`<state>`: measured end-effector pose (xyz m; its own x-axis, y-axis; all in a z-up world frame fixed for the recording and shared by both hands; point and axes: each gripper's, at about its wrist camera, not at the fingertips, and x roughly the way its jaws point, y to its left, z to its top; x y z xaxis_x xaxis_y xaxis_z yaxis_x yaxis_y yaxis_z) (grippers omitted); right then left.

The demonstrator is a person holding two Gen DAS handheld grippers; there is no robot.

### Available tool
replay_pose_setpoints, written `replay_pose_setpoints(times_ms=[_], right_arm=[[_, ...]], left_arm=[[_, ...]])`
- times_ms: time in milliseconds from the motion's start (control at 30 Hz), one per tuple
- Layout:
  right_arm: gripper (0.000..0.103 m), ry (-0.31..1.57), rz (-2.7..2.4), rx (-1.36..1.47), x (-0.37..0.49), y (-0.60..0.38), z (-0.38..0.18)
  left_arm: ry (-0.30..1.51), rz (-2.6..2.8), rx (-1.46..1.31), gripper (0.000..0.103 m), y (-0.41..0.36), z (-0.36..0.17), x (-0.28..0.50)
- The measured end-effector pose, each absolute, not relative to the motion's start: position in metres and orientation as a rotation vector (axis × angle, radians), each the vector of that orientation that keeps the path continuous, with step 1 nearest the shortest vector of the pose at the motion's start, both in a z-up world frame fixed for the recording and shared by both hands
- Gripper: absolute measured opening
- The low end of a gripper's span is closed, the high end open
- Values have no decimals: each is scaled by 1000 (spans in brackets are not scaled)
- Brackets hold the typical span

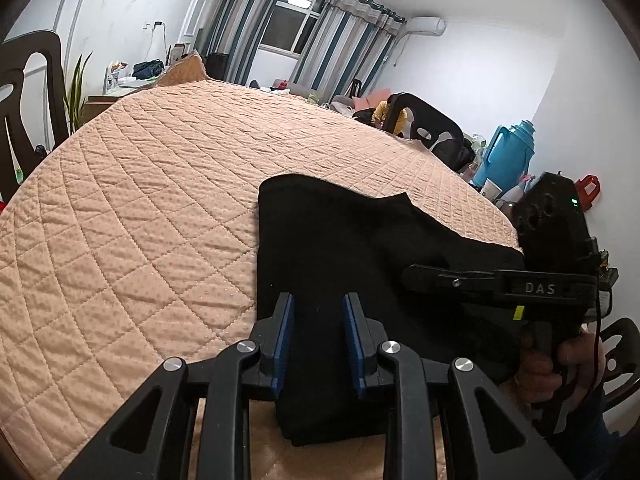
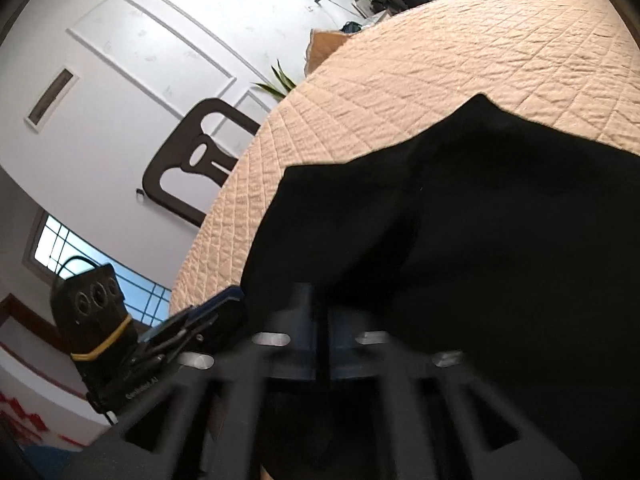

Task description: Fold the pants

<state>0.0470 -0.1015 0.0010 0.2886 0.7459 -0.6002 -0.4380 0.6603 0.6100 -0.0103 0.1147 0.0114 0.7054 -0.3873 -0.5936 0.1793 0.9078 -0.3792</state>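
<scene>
My left gripper [image 1: 319, 334] stands open astride the near edge of the black pants [image 1: 360, 248], which lie part-folded on the quilted bench [image 1: 140, 200], while my right gripper [image 2: 320, 336], blurred, looks closed to a slit on the same cloth. I judge the fold goes best if both pinch a full edge and carry it over level, since the soft matte knit sags. Beyond spreads the peach cover's diamond stitching, then a dark curved chair [image 1: 432, 128].

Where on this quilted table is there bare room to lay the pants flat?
Bare quilted cover runs left of the black pants, and beyond them toward the curtains. The near right edge is crowded: pants, left tool, right tool.
</scene>
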Motion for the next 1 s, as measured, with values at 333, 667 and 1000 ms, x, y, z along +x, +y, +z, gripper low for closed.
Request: replay_pose_setpoints(times_ms=[333,667,1000], right_arm=[[3,881,693,406,23,-169,22],[6,981,673,553,38,-191,-9],[3,932,661,511,61,-189,24]], left_arm=[[728,-384,-301,28,104,14,-17],[720,-400,-272,28,97,23,-14],[726,-451,-248,28,83,24,-7]])
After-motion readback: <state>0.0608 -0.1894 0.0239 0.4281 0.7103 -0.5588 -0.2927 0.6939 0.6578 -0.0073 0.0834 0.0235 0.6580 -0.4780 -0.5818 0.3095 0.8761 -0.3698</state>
